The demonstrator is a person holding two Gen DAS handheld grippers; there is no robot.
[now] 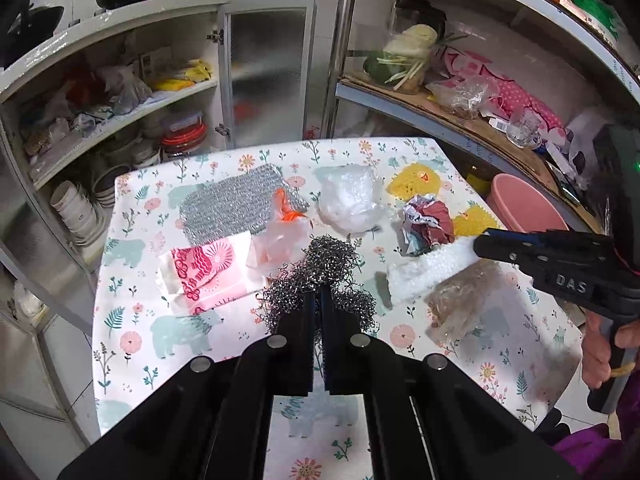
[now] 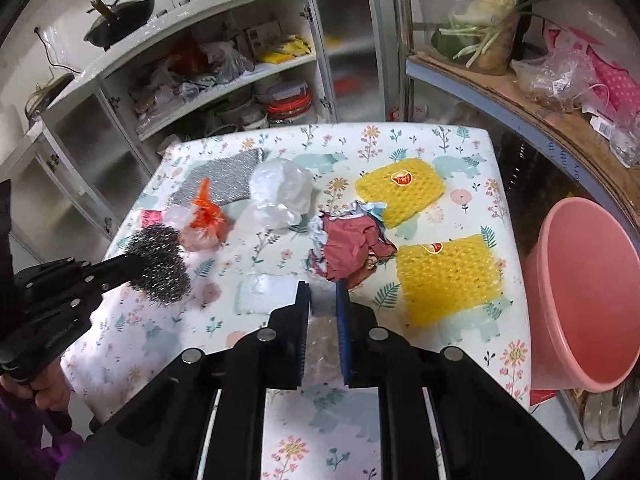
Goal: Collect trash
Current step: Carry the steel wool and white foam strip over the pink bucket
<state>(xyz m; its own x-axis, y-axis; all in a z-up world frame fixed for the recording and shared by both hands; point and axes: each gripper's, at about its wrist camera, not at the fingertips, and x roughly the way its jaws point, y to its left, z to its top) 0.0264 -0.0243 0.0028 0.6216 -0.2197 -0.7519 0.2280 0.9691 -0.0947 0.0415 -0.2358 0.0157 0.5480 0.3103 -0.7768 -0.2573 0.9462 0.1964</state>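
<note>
Above the desk (image 1: 120, 280), the left gripper (image 1: 319, 300) angles downward, jaws clamped on a steel-wool ball (image 1: 324, 268); to its right, the right gripper (image 2: 322, 292) tilts likewise, jaws pinching a white foam strip (image 1: 432, 268), a hand (image 1: 604, 344) around its handle.

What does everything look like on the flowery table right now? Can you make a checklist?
Surface: flowery tablecloth, crowded.
Job's things: steel wool, white foam piece, two yellow foam nets, crumpled red paper, clear bags.
Clutter: silver mesh cloth.
Grippers: left gripper shut on steel wool; right gripper shut on the foam piece.
Cables: nothing seen.
Surroundings: pink tub, open cupboard.
</note>
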